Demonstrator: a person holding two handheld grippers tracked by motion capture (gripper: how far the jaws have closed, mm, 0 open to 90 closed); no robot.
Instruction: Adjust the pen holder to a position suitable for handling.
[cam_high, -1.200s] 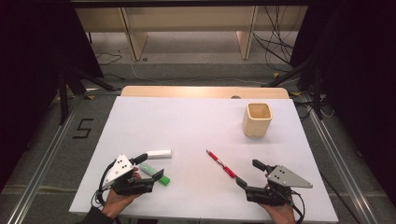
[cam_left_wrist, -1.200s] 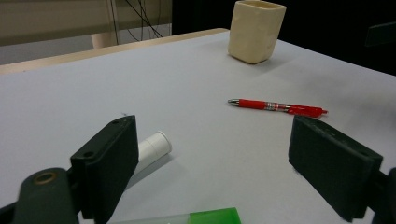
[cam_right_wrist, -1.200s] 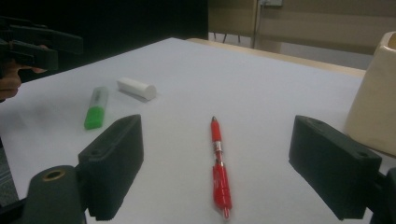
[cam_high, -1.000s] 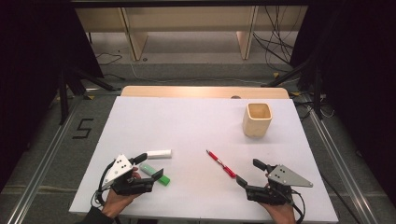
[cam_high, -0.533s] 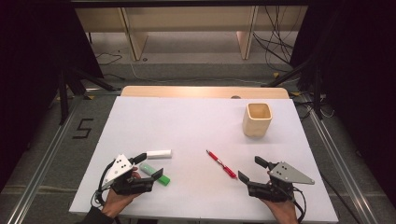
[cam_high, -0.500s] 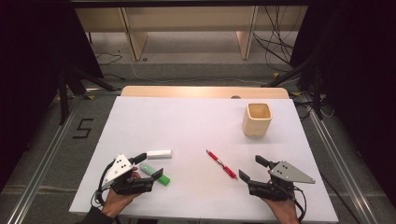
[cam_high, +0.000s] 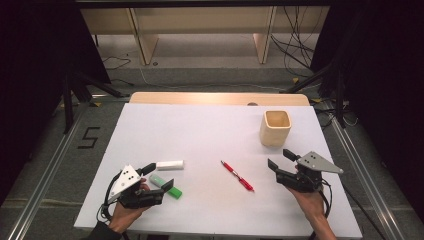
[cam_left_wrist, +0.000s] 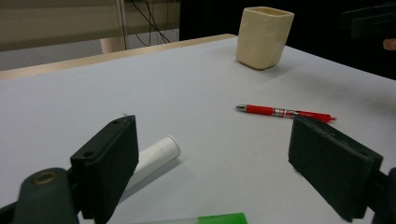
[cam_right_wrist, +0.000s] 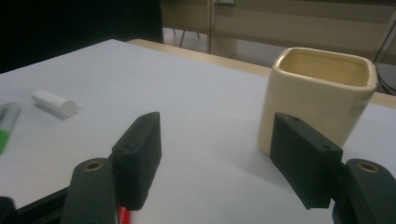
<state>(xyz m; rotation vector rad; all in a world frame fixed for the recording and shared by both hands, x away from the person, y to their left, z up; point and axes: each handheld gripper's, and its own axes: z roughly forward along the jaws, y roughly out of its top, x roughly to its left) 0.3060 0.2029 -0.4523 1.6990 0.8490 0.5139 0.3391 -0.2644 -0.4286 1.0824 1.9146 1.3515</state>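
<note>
My left gripper (cam_high: 159, 176) rests near the table's front left, open, with a green marker (cam_high: 170, 189) lying between its jaws but not gripped. A white cylinder (cam_high: 170, 165) lies just beyond it. In the left gripper view the green marker (cam_left_wrist: 210, 218) is at the bottom edge and the white cylinder (cam_left_wrist: 156, 156) is beside the left jaw. A red pen (cam_high: 237, 176) lies mid-table. My right gripper (cam_high: 281, 159) hovers right of the pen, below a cream square cup (cam_high: 275, 127). Its jaws have just been closing partway; they stand open, with nothing between them. The cup (cam_right_wrist: 322, 98) looms ahead of them.
The white table (cam_high: 200, 130) has a wooden strip (cam_high: 220, 98) along its far edge. Behind it stand wooden shelf legs (cam_high: 142, 42) and floor cables (cam_high: 295, 45). A "5" mark (cam_high: 87, 137) is on the floor at the left.
The right gripper has moved away from the person toward the cup, and its jaws stand narrower. The left gripper, marker, cylinder and pen have stayed put.
</note>
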